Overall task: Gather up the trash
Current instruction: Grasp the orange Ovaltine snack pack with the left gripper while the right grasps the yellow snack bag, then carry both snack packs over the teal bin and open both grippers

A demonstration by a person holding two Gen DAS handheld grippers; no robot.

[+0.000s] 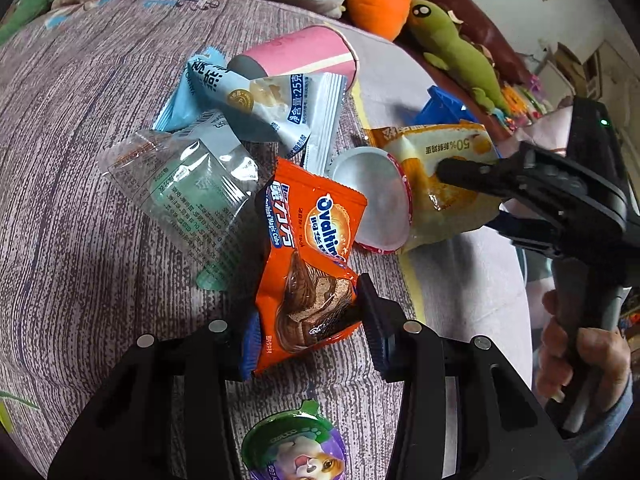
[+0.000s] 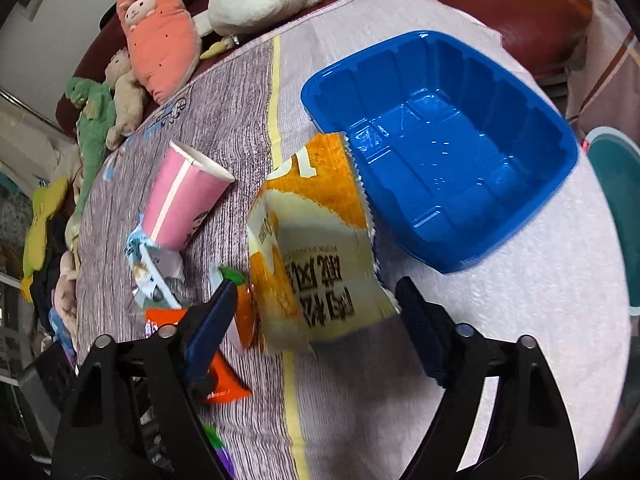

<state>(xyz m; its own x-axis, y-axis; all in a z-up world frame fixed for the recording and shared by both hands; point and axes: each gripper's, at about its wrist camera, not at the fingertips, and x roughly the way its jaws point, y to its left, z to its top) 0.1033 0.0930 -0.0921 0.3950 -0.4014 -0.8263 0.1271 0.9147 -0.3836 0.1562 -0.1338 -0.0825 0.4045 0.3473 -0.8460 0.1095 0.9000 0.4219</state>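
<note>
Left gripper clamped on orange packet; could drag neighbouring wrappers. Right gripper half open around yellow bag, not pinching; may slip short of blue tray.

Both wrist cams close, angled down over cloth; share yellow wrapper, pink cup.

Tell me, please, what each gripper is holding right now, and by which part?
The left gripper pinches the orange Ovaltine packet at its lower end. The right gripper straddles the yellow snack bag, jaws not yet gripping.
</note>
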